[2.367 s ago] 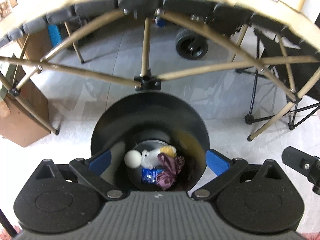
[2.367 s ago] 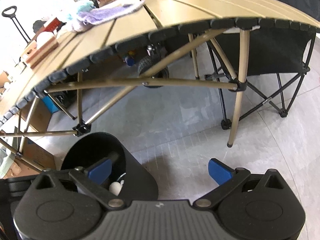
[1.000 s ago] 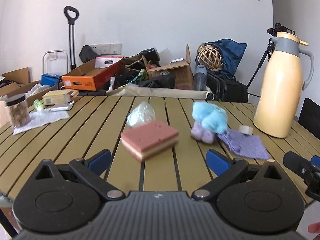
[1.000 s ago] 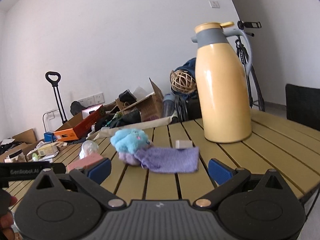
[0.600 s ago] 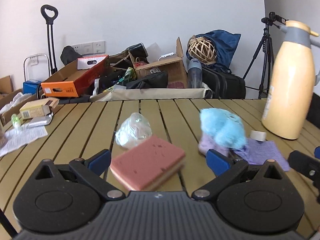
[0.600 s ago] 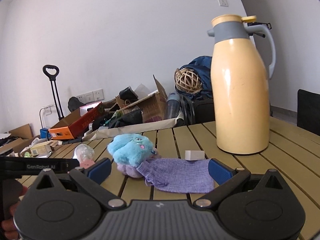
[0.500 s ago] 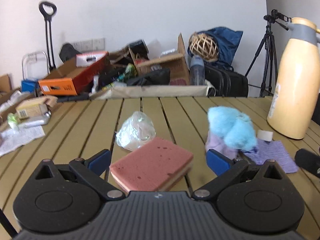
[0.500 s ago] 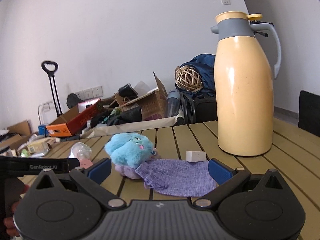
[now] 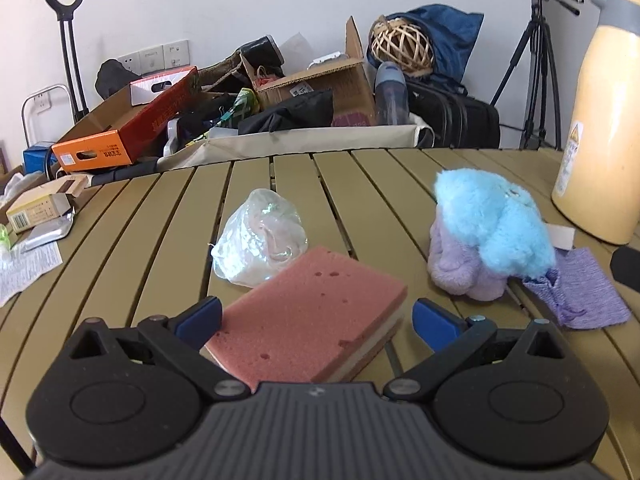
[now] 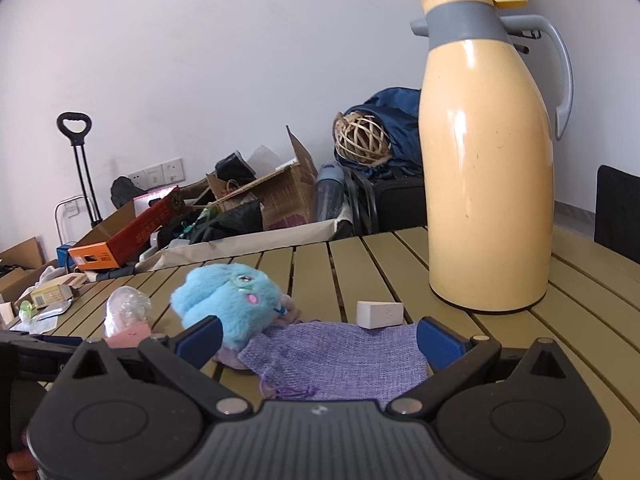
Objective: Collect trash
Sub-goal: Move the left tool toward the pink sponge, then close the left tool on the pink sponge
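The left gripper (image 9: 316,318) is spread wide, and the pink sponge (image 9: 308,326) lies flat on the slatted table (image 9: 160,216) between its blue fingertips (image 9: 200,318), which do not press it. Just behind the sponge, touching its far edge, sits a crumpled clear plastic bag (image 9: 258,246), the piece of trash nearest to this gripper. Only the left wrist view shows the sponge whole, as well as the paper leaflet (image 9: 24,264) and the small box (image 9: 38,208) at the left edge of the table.

The right gripper (image 10: 318,340) is also wide open and empty, above a purple cloth pouch (image 10: 340,356). The right wrist view shows the whole yellow thermos jug (image 10: 488,168) with its grey handle, while the left view cuts it at the frame edge. It also shows the face of the blue plush toy (image 10: 232,300) and the small white block (image 10: 380,314) clearly beside the pouch. Here the plastic bag (image 10: 126,306) is partly hidden behind the left gripper's body.

Compared with half a second ago, the left gripper has come lower and closer, so the sponge now fills the gap between its fingers. The right view has changed very little.
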### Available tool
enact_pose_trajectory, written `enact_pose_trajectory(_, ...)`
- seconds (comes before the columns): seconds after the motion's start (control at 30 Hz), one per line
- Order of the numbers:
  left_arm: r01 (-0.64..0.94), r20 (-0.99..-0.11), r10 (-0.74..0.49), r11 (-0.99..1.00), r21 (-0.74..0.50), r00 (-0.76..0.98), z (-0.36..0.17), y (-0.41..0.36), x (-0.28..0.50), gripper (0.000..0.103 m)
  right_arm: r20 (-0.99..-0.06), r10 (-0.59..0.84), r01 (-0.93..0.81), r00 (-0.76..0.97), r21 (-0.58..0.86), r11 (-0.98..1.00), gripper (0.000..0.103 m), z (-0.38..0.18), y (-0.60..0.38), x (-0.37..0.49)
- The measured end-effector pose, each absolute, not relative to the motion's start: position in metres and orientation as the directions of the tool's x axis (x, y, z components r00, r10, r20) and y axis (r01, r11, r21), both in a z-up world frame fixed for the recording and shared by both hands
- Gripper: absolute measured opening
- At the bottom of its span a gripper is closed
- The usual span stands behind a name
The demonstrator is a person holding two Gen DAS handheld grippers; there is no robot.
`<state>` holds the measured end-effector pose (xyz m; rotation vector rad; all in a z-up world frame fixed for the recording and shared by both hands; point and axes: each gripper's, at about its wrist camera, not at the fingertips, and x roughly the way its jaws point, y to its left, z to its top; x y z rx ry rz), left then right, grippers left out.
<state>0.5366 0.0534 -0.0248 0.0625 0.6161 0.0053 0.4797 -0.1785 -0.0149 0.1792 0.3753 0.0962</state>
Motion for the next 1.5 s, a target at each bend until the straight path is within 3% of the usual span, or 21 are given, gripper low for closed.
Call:
enact_pose_trajectory(0.5, -0.012, -0.606, 0.067, 0.996, 0.093, 0.793, -0.022, 0.056, 0.547, 0.103, -0.424, 0.112, -0.024, 0.899, 0.208, 0.978, 0.103, -0.019, -0.182, 0.498)
enact_pose_trajectory(1.17, -0.081, -0.64, 0.12, 0.993, 0.09, 0.759, -0.034, 0.06, 0.555, 0.103, -0.42, 0.145, -0.026, 0.896, 0.277, 0.961, 0.103, -0.015, -0.192, 0.501)
enact_pose_trajectory(1.33, -0.076, -0.632, 0.103, 0.995, 0.071, 0.768, -0.035, 0.061, 0.546, 0.089, -0.417, 0.151, -0.024, 0.896, 0.295, 0.955, 0.103, -0.014, -0.196, 0.502)
enact_pose_trajectory(1.5, -0.098, -0.596, 0.119, 0.993, 0.067, 0.794, -0.033, 0.061, 0.522, 0.086, -0.428, 0.158, -0.025, 0.89, 0.301, 0.953, 0.103, -0.016, -0.196, 0.503)
